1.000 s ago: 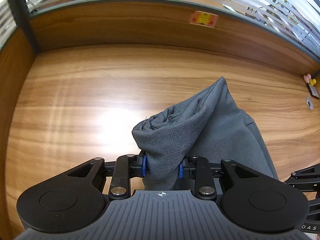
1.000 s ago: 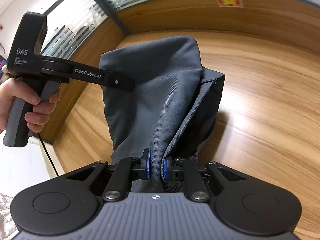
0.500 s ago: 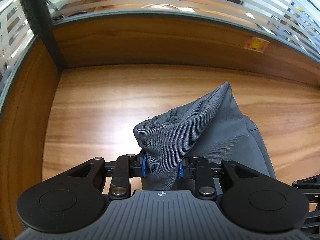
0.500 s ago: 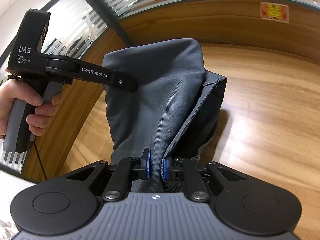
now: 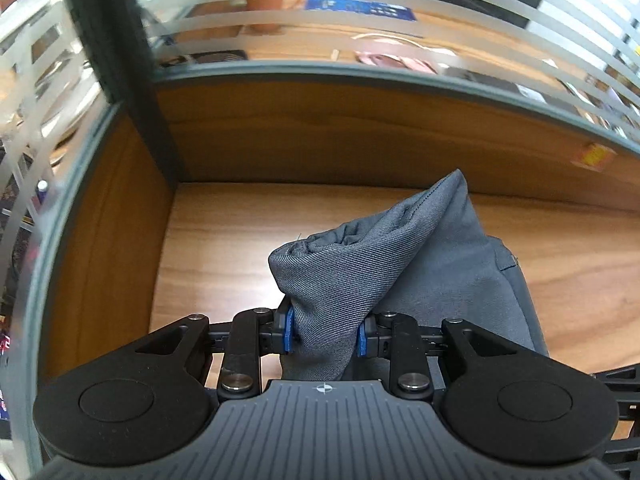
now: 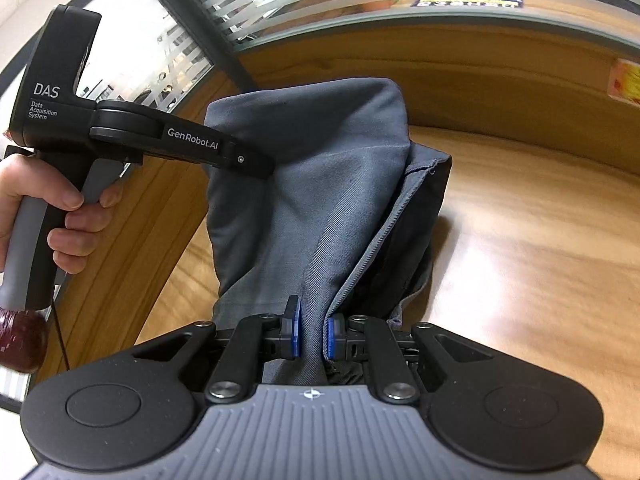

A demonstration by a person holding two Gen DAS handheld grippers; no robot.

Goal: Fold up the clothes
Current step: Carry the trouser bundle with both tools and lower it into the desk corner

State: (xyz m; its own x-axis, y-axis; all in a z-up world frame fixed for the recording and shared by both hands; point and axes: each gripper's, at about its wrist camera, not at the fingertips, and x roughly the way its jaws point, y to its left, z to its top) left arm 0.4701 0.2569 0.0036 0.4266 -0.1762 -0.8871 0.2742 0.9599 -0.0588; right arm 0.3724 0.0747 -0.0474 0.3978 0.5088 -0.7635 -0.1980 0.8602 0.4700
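Left hand-held gripper (image 5: 324, 334): closed on a bunched fold of the gray cloth (image 5: 400, 264).
Right hand-held gripper (image 6: 312, 332): pinching another edge of the cloth.
Cloth: lifted above the wooden desk (image 5: 224, 248).

Grey twill garment (image 6: 320, 184), bunched and doubled over, hangs lifted above the wooden tabletop (image 6: 520, 240).

Matt grey twill cloth garment (image 5: 348, 280), glossy wood-grain desk (image 5: 224, 240), frosted striped glass partition (image 5: 320, 12)
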